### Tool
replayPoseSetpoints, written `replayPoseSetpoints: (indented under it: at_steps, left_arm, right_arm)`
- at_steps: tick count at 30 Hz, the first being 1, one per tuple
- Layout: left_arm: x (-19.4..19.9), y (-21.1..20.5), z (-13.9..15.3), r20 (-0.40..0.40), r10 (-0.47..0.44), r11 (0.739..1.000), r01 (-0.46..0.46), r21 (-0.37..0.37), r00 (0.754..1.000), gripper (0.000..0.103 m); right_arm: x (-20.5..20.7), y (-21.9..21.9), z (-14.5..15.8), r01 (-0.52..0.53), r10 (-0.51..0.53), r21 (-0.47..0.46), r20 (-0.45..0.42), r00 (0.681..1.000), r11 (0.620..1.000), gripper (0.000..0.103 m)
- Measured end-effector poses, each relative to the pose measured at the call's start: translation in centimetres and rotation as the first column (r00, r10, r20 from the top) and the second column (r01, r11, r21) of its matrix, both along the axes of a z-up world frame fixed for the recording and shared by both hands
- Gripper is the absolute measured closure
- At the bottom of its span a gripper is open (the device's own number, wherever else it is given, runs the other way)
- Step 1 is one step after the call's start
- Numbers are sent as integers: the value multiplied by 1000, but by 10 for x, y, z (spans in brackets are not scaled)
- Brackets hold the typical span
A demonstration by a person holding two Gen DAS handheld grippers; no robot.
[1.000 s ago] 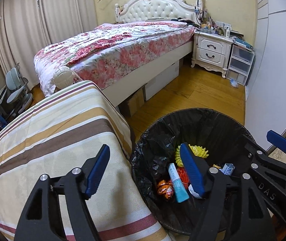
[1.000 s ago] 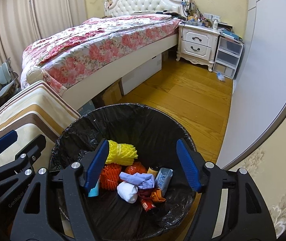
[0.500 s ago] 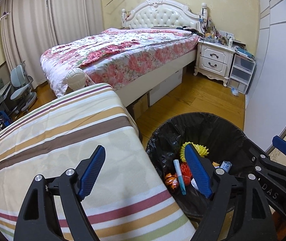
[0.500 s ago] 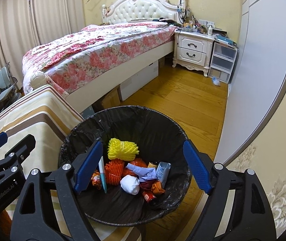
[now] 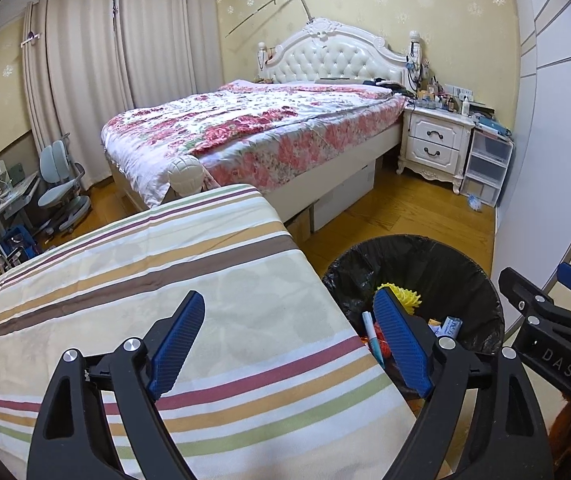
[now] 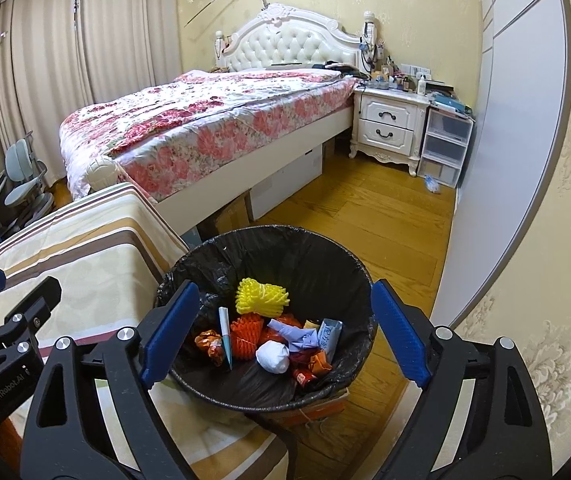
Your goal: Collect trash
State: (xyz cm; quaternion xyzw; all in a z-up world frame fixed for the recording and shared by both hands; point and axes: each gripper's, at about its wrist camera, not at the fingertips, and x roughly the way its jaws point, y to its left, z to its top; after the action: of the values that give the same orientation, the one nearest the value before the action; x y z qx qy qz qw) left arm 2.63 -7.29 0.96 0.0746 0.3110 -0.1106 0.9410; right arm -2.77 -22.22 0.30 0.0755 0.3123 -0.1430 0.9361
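A black-lined trash bin (image 6: 325,248) stands on the floor beside a table under a striped cloth (image 5: 165,280). In it lie a yellow foam net (image 6: 261,296), an orange foam net (image 6: 245,332), a white paper ball (image 6: 272,356), a blue-white tube (image 6: 225,332), purple tissue (image 6: 301,334), a small carton (image 6: 329,334) and wrappers. My right gripper (image 6: 283,288) hangs above the bin's near side, jaws opening, nothing between them. My left gripper (image 5: 289,300) is over the cloth's edge left of the bin (image 5: 425,256), jaws opening and empty.
A bed with a floral cover (image 5: 265,132) fills the middle of the room, boxes under it. A white nightstand (image 6: 389,128) and plastic drawers (image 6: 445,144) stand at the back right. A white wardrobe door (image 6: 505,160) runs along the right. Desk chair (image 5: 61,192) at far left.
Both grippers have drawn back and up from the bin, which now looks smaller and lower. More striped cloth shows under the left gripper. Both pairs of jaws have widened.
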Motion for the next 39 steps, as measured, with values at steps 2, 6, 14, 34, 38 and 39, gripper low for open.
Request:
replayPoseSetpoints:
  at_steps: [2,6,14,34,38,39]
  left_arm:
    - [-4,4,3,7,4,1000,-4,-12,1000,19]
    - [-13,10,7,20,10,1000,-9,-18,1000,19]
    - [-24,22,13,29,36,999,-35,-38,999,19]
    - [-36,33,20,53,47,997,-44,-63,997,19]
    - [-36,34,20,52,46,997,-43,-64,998,19]
    - [-36,34,20,53,47,997,-44,-64,997,19]
  right_arm:
    - [-5,2,1,-2,2,-3,5,1000,1000,17]
    - [-14,7,6,-5,6,-15,14,1000,1000,17]
    - [-26,22,16,-30,32,-40,40,999,999,17]
    - [-36,36,26,-51,55,-69,65,996,996,17]
    - [-36,36,26,-51,55,-70,64,996,996,17]
    - [-36,36,26,-51,56,-70,64,996,996,17]
